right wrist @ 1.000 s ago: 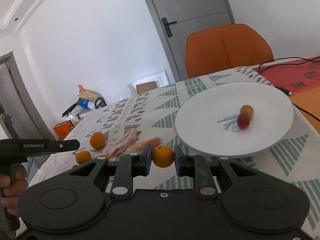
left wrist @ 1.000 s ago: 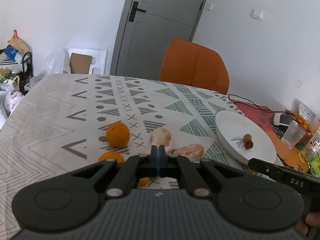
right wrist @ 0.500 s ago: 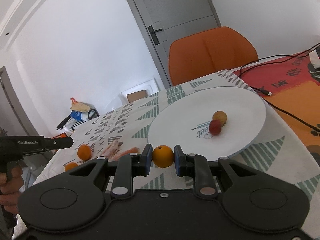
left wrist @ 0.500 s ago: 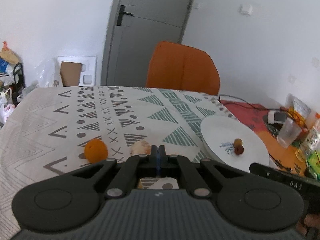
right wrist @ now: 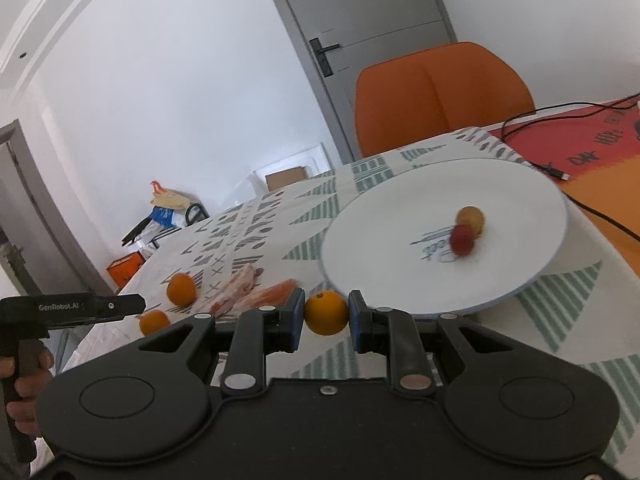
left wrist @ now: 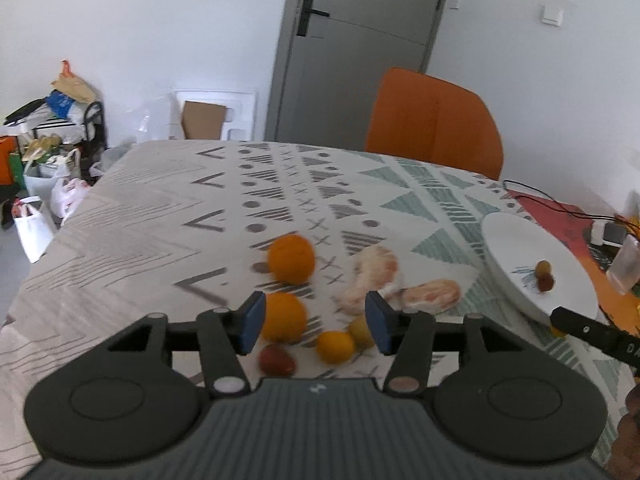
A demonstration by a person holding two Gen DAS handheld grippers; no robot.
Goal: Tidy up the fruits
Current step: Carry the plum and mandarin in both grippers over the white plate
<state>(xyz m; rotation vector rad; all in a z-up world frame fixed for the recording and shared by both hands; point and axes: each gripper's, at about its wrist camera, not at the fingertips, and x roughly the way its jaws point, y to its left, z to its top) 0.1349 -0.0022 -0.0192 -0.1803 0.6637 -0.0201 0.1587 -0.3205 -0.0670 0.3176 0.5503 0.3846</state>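
My right gripper (right wrist: 323,314) is shut on a small orange (right wrist: 326,312), held just before the near rim of a white plate (right wrist: 400,240). The plate holds a small red fruit (right wrist: 462,240) and a small yellow fruit (right wrist: 471,218). My left gripper (left wrist: 314,322) is open above a cluster on the patterned tablecloth: two oranges (left wrist: 291,258) (left wrist: 282,322), a small orange fruit (left wrist: 335,346), a yellowish fruit (left wrist: 360,330), a red fruit (left wrist: 277,360) and two peeled citrus pieces (left wrist: 374,274) (left wrist: 432,296). The plate also shows in the left wrist view (left wrist: 516,248).
An orange chair (left wrist: 434,120) stands behind the table, before a grey door (left wrist: 360,40). A red mat with black cables (right wrist: 580,140) lies right of the plate. A plastic cup (left wrist: 626,266) stands at the far right. Bags and clutter (left wrist: 48,152) sit on the floor at left.
My left gripper has opened and tilted down, so more fruits show between its fingers. My right gripper, still on the small orange, has moved closer to the plate.
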